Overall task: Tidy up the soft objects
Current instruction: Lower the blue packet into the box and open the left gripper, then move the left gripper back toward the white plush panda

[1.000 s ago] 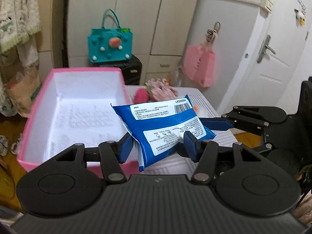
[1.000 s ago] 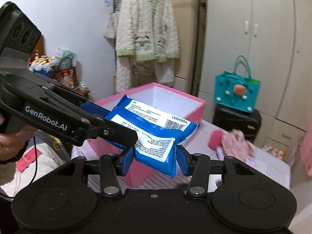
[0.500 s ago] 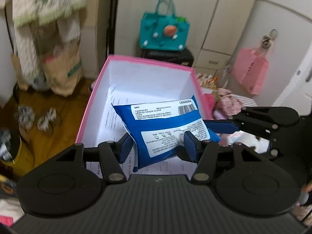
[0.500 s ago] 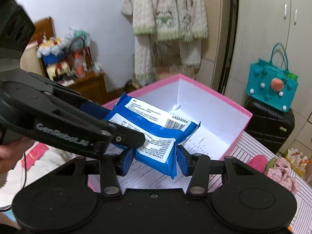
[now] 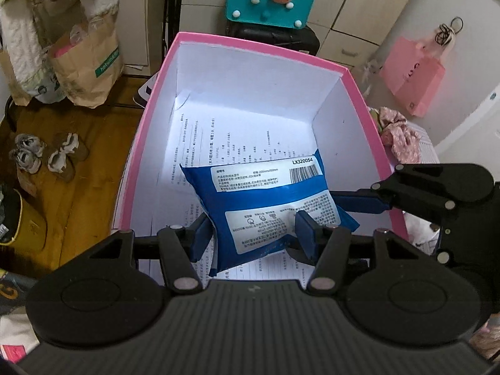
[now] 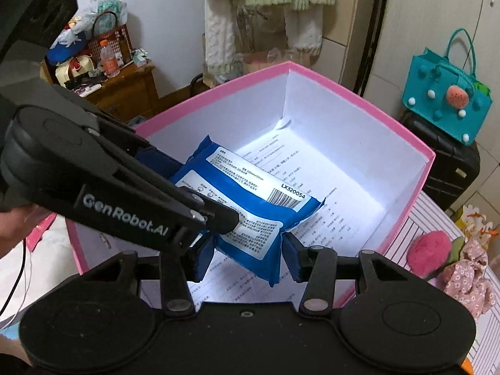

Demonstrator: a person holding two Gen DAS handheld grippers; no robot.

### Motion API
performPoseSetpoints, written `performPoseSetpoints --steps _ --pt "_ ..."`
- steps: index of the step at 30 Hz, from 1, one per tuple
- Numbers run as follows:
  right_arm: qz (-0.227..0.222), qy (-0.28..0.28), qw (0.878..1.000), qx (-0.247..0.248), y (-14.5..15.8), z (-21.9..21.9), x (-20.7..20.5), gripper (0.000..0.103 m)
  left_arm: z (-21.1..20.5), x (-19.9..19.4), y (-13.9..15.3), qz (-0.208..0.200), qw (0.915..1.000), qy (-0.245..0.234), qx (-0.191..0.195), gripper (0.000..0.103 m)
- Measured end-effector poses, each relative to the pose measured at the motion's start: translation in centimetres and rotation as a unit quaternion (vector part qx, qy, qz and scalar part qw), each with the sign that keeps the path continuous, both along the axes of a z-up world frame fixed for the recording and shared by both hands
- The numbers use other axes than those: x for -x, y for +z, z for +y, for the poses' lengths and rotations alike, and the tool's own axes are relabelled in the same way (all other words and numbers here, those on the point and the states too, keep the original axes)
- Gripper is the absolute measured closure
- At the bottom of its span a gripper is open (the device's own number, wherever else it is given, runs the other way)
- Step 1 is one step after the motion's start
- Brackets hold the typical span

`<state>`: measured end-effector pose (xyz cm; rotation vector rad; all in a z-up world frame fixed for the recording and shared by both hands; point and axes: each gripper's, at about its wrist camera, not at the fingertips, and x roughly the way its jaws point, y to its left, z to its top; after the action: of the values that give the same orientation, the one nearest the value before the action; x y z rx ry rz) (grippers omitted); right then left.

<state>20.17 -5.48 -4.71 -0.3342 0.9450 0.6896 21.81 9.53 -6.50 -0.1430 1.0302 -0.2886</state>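
A blue soft pack of wipes [image 5: 265, 200] with white labels is held by both grippers over the inside of a pink box [image 5: 250, 47] with white walls. My left gripper [image 5: 253, 234] is shut on the pack's near end. My right gripper [image 6: 247, 256] is shut on the pack [image 6: 250, 200] from the other side; its arm shows at the right of the left wrist view. The pack hangs low in the box, above the printed paper on its floor [image 5: 200, 143].
A pink pom-pom [image 6: 429, 251] and floral cloth [image 6: 468, 278] lie on the striped table right of the box. A teal bag [image 6: 447, 112] stands on a black case behind. A paper bag [image 5: 84, 65] and slippers [image 5: 47, 156] are on the wooden floor at left.
Both grippers have carried the pack from above the box's near edge to over the box and lowered it inside. Both stay shut on it.
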Motion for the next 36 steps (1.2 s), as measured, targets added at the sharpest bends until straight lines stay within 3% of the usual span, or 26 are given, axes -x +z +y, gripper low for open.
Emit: performPoseSetpoints --steps 9,19,32,36 --pt "-0.021 0.002 0.999 0.033 0.2 0.9 0.3 0.050 -1.1 0.2 0.0 -0.026 0.9990 -0.007 -0.035 0.039" --pt "-0.037 0.007 0.999 -0.018 3.1 -2.3 3.6 0.050 -1.1 3.3 3.0 -0.035 0.9981 -0.039 -0.034 0.034" --pt "-0.069 0.007 0.997 -0.028 7.4 -5.2 8.5 0.048 -1.7 8.7 6.5 -0.060 0.9951 -0.055 -0.055 0.028" --pt "-0.077 0.018 0.997 -0.023 8.3 -6.0 10.3 0.048 -2.3 10.5 7.6 -0.050 0.9931 -0.079 -0.070 0.028"
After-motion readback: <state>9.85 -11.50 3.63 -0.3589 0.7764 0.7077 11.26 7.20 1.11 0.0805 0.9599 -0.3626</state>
